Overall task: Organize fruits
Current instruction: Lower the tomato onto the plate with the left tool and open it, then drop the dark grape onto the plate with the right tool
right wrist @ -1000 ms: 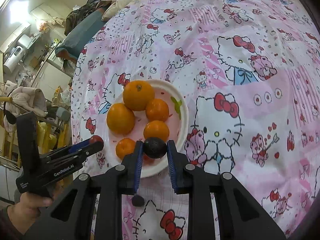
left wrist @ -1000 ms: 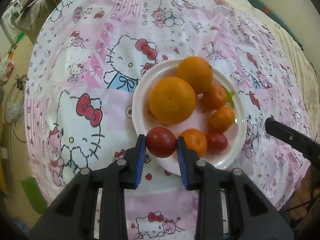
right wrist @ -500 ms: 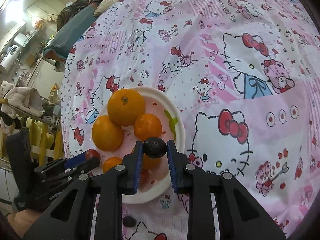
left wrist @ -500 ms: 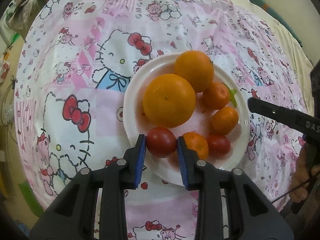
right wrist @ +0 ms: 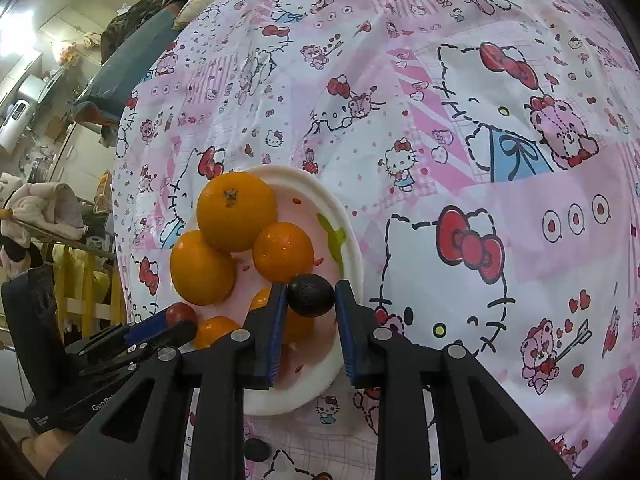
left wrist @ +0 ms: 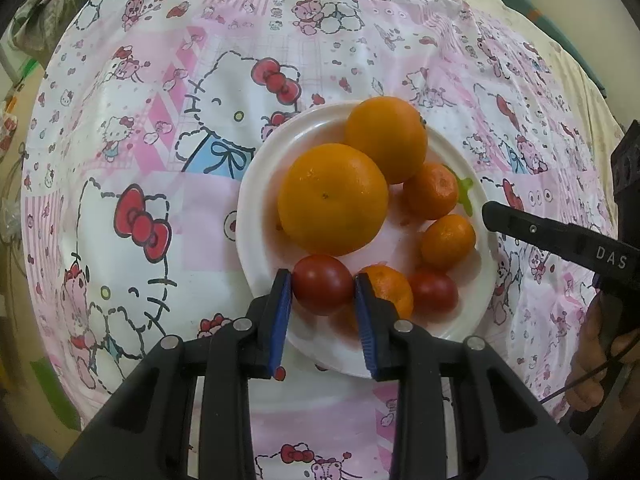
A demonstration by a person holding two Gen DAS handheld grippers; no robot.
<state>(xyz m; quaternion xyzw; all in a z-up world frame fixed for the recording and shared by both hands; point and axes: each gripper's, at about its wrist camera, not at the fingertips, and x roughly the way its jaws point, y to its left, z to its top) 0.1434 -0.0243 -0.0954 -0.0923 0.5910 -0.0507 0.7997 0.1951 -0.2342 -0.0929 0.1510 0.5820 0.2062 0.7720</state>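
Five oranges (left wrist: 333,199), two tomatoes (left wrist: 322,285), perhaps one plum (right wrist: 311,295).

Left gripper (left wrist: 323,290) pointing steeply down, jaws clamped. Right gripper (right wrist: 311,295) angled down, jaws clamped.

We cannot see all of the small orange mandarin (left wrist: 390,286); the left gripper (left wrist: 323,290) covers part. Another small orange mandarin (right wrist: 298,326) hides behind the right gripper (right wrist: 311,295). The small dark round thing (right wrist: 256,449) is mostly covered.

Both cameras look steeply down along their own fingers at the white plate (left wrist: 256,240), close above it. The left view comes over the plate's near rim; the right view (right wrist: 348,248) from its side. Both share the plate.
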